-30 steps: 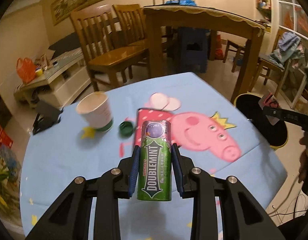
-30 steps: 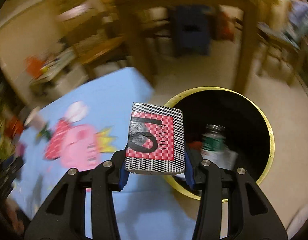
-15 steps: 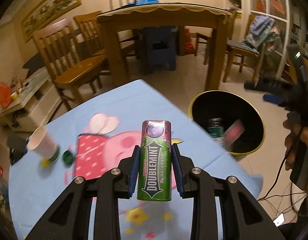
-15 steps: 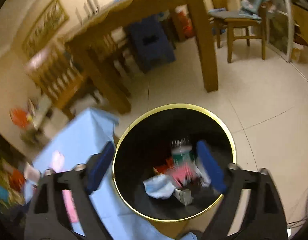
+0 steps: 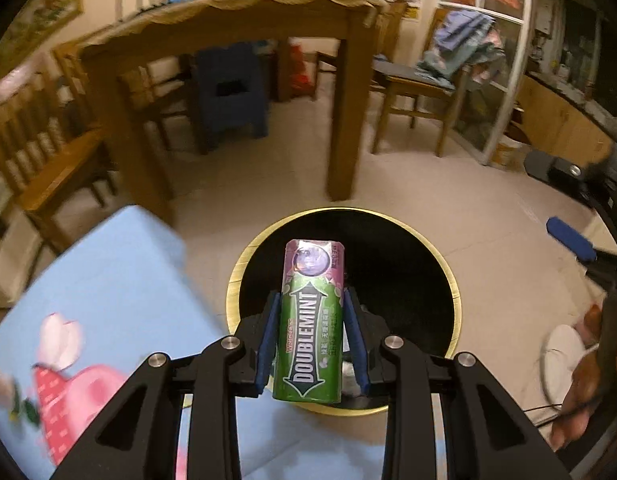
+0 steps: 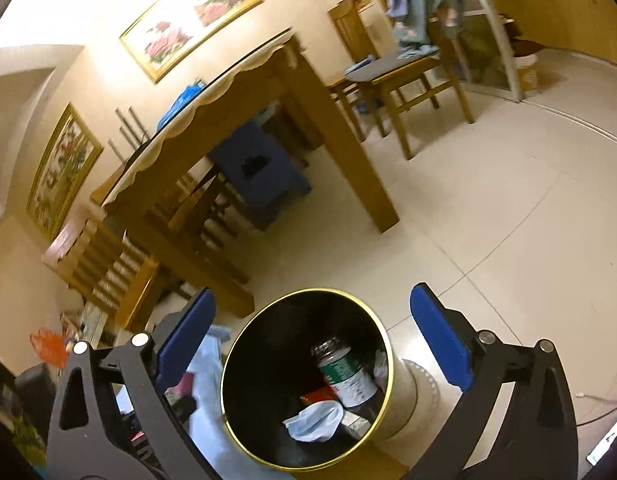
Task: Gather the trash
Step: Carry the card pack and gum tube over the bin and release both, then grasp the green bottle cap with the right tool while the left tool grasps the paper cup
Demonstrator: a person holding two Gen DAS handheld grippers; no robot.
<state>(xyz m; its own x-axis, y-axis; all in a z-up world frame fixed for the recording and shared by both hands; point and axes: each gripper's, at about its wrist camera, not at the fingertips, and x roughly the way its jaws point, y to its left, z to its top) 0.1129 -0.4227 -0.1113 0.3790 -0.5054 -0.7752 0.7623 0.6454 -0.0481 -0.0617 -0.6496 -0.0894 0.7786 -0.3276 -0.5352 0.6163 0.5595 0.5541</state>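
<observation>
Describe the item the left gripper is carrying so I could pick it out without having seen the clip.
Find the round black bin with the gold rim on the floor beside the blue tablecloth. Above its opening, the left gripper clamps an upright green DoubleminT gum container, with a white arrow logo and purple top.

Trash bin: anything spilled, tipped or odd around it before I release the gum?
Nothing stands out. The bin stands upright on the floor with a bottle, a crumpled wrapper and other scraps inside. The left gripper holds the Doublemint pack over the opening; the right gripper is open.
</observation>
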